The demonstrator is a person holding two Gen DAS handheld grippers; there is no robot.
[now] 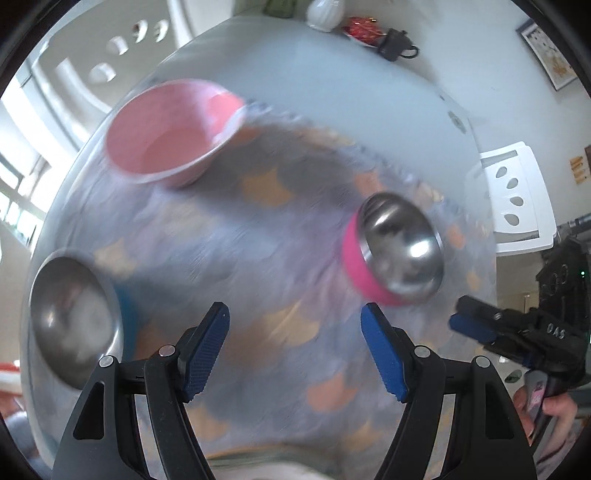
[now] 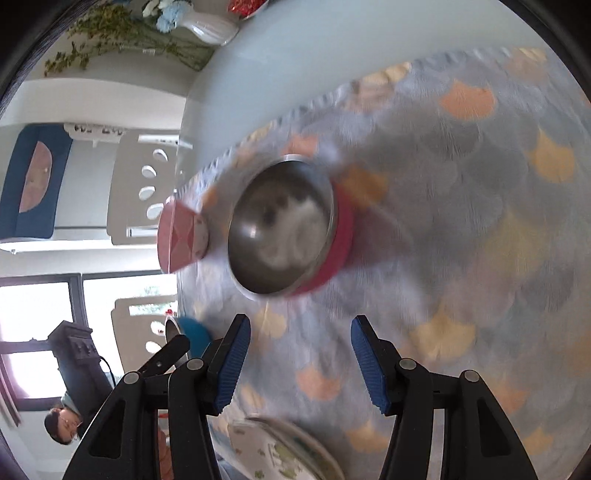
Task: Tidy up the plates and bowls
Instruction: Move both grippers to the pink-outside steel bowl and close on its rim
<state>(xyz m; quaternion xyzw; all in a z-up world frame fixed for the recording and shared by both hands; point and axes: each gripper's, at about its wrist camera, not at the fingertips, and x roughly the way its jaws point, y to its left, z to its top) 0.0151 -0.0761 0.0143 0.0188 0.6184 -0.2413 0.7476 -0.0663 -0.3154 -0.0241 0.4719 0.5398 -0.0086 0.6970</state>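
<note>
In the left wrist view a pink bowl (image 1: 170, 133) sits far left on the patterned mat (image 1: 258, 251). A steel bowl with a pink outside (image 1: 399, 251) sits to the right. A steel bowl with a blue outside (image 1: 74, 317) is at the near left. My left gripper (image 1: 295, 347) is open and empty above the mat. My right gripper (image 1: 476, 325) shows at the right edge. In the right wrist view my right gripper (image 2: 299, 362) is open and empty, short of the pink-sided steel bowl (image 2: 284, 225). The pink bowl (image 2: 181, 236) and the blue-sided bowl (image 2: 192, 332) lie left. A patterned plate (image 2: 291, 450) is at the bottom.
A white vase (image 1: 325, 13), a red item (image 1: 364, 27) and a black object (image 1: 397, 44) stand at the table's far edge. White chairs (image 1: 517, 195) stand around the table. A person (image 2: 64, 424) is seen at the left of the right wrist view.
</note>
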